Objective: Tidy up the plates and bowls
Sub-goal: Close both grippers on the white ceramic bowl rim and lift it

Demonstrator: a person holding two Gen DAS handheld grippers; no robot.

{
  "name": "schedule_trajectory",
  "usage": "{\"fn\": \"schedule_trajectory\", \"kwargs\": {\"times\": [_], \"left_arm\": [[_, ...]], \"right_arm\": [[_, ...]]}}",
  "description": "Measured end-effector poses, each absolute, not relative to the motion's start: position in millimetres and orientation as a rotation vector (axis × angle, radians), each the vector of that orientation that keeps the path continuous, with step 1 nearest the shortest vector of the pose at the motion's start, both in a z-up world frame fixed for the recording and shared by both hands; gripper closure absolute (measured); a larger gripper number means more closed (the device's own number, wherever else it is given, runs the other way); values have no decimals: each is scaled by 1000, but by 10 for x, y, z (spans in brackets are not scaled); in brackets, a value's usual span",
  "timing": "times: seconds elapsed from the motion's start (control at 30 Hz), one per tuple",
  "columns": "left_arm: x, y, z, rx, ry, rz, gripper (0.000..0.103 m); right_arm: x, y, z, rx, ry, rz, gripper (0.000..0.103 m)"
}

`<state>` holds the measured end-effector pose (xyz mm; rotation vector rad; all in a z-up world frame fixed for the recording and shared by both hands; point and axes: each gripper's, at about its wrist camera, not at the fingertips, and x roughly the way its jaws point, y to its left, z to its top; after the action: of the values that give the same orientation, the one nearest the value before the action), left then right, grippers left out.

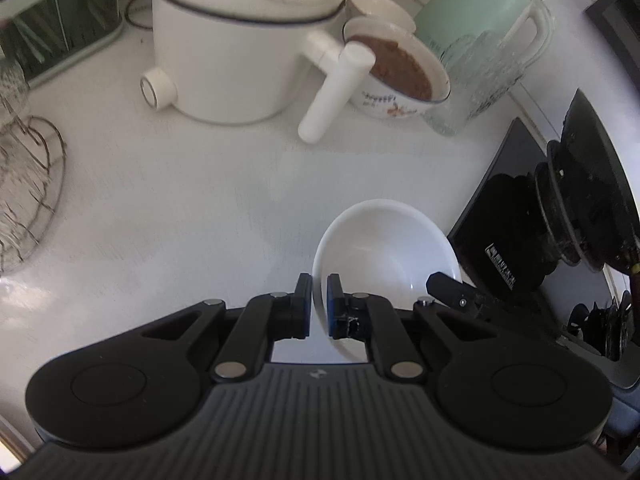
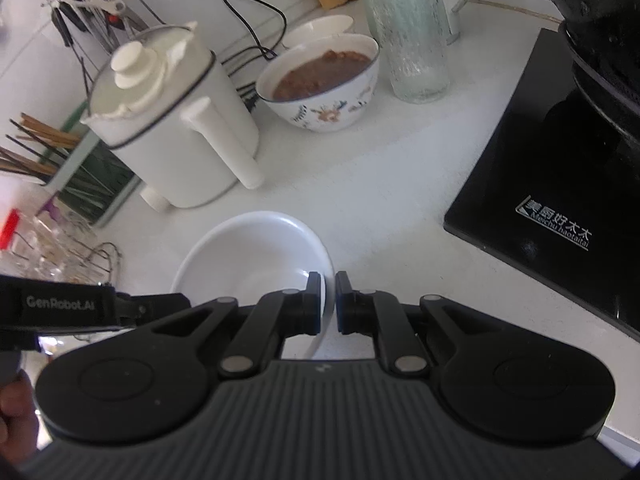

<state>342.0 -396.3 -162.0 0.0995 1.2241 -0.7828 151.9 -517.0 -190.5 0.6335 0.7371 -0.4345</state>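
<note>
A plain white bowl [image 1: 384, 240] is held between both grippers above the white counter. My left gripper [image 1: 319, 304] is shut on its left rim. My right gripper [image 2: 328, 304] is shut on the right rim of the same bowl [image 2: 248, 256]. The right gripper's finger shows in the left wrist view [image 1: 448, 286] at the bowl's far side. A floral bowl [image 1: 400, 76] with brown food stands at the back; it also shows in the right wrist view [image 2: 324, 80]. A smaller white dish [image 2: 318, 30] lies behind it.
A white kettle-like pot [image 1: 232, 56] with a long handle stands at the back left. A glass pitcher [image 2: 412, 36] is beside the floral bowl. A black stove [image 2: 560, 168] with a pot is on the right. A wire rack [image 1: 28, 184] and chopstick holder [image 2: 84, 168] are on the left.
</note>
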Motion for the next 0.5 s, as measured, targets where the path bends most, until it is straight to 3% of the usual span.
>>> {"fn": "schedule_trajectory", "kwargs": {"times": [0.5], "left_arm": [[3329,-3748,-1221,16,1207,-787,94]], "right_arm": [[1363,-5178,-1472,693,668,-391,93]]}}
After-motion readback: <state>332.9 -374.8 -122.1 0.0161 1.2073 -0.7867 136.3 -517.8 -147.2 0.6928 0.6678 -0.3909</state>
